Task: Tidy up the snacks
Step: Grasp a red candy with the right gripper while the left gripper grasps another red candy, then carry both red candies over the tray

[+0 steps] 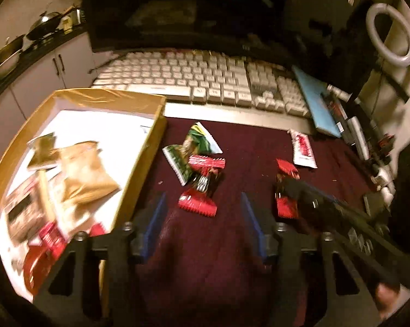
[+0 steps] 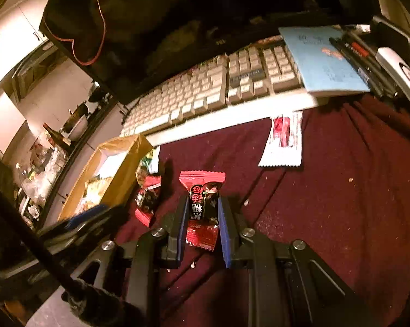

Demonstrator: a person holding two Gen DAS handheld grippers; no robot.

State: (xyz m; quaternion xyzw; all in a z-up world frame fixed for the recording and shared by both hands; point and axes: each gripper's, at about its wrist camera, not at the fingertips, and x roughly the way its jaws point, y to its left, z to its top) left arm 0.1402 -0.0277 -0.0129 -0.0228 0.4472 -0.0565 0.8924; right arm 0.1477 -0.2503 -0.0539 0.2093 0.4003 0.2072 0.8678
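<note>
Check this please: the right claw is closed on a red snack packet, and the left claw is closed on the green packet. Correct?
Not quite. The left claw is open and holds nothing; the green packet lies on the cloth ahead of it, as the left wrist view shows. The right claw does grip the red snack packet.

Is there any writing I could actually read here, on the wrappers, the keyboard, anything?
Red snack packet between the right tool's fingers: large Chinese characters, too warped to quote.
White packet: red print, blurred.
Blue notebook: handwriting, too small.
Keyboard: key legends and a dark label, unreadable.
Green packet: blurred.
Nothing reads clearly.
</note>
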